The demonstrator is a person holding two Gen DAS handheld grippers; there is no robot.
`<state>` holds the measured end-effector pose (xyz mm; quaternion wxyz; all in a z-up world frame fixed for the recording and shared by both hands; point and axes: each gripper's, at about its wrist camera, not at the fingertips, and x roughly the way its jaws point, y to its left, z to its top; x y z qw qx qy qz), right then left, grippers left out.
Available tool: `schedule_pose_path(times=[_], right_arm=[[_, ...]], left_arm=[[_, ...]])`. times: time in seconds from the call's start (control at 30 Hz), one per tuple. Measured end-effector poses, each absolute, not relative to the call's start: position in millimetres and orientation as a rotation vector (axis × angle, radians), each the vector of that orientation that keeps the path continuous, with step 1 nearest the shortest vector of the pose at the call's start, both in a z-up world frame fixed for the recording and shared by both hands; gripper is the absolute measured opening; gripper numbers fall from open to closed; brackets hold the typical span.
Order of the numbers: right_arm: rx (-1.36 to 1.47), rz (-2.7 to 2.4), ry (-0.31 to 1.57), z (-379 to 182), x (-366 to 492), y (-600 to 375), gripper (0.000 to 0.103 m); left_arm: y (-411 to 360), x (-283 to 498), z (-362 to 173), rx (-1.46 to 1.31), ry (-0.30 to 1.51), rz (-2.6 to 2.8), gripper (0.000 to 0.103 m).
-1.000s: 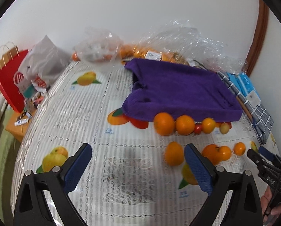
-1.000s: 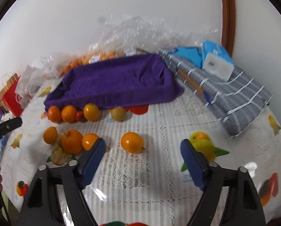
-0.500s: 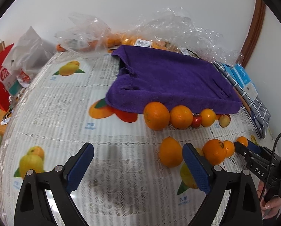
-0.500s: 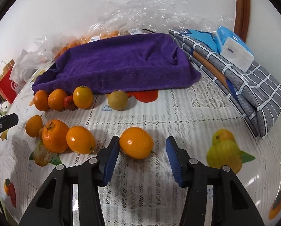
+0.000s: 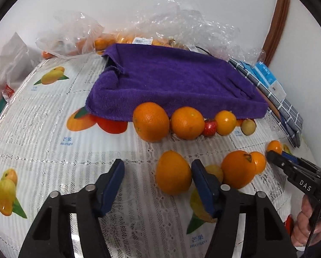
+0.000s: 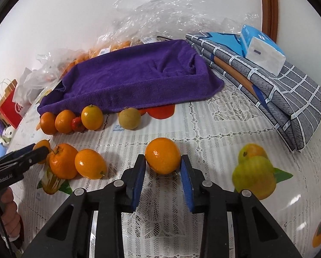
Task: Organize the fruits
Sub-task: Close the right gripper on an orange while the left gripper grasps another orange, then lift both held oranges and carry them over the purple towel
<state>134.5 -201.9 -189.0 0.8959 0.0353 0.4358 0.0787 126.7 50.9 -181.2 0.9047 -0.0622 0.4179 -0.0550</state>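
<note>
The right tool (image 6: 163,169) is seen with its blue pads on either side of a single orange (image 6: 162,155). That orange lies on the counter (image 6: 214,129) well in front of the purple towel (image 6: 134,79), apart from the other fruit. The pads appear to touch the orange's flanks, or to be just short of them; whether it is truly clamped cannot be told, since the fruit is still resting on the cloth. The orange sits straight ahead along the tool's axis, at the fingertips rather than deep between the fingers. Being nearly round, it offers no long axis to align with.

The left tool (image 5: 158,173) is held with its fingers apart. An egg-shaped orange (image 5: 173,172) lies in front of the towel (image 5: 171,81), inside the gap but hard against the right finger and far from the left one. Its long axis appears to run roughly up and down in the left view. A small shift of the left tool toward its own right is judged necessary to centre this fruit before closing.

A row of fruit (image 5: 192,123) is lined against the towel's near edge, and a stemmed orange (image 5: 238,168) with a smaller one touching it lies between the two tools. The right tool is judged nearer to completing a grip; a grip this shallow may let the fruit roll out.
</note>
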Motion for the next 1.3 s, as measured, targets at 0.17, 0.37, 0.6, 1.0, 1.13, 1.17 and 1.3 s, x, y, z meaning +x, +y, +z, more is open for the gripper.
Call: schedule_pose_path(times=[0.17, 0.37, 0.6, 1.0, 1.13, 1.17, 1.3], right_arm=[[0.071, 0.164, 0.900, -190, 134, -201, 0.035], [0.110, 0.166, 0.893, -189, 135, -207, 0.033], [0.135, 0.184, 0.841, -182, 127, -211, 0.033], [0.158, 0.205, 0.760, -171, 115, -216, 0.033], [0.153, 0.195, 0.759, -169, 112, -216, 0.033], [0.161, 0.198, 0.763, -167, 112, -217, 0.033], [0.190, 0.221, 0.723, -152, 112, -224, 0.033]], left_arm=[[57, 124, -181, -0.149, 0.857, -0.140, 0.032], [74, 118, -183, -0.261, 0.844, -0.152, 0.030], [85, 108, -176, -0.352, 0.760, -0.243, 0.030], [91, 100, -169, -0.364, 0.698, -0.222, 0.030], [94, 100, -169, -0.384, 0.707, -0.218, 0.030], [95, 100, -168, -0.385, 0.710, -0.211, 0.030], [97, 97, -144, -0.344, 0.664, -0.227, 0.030]])
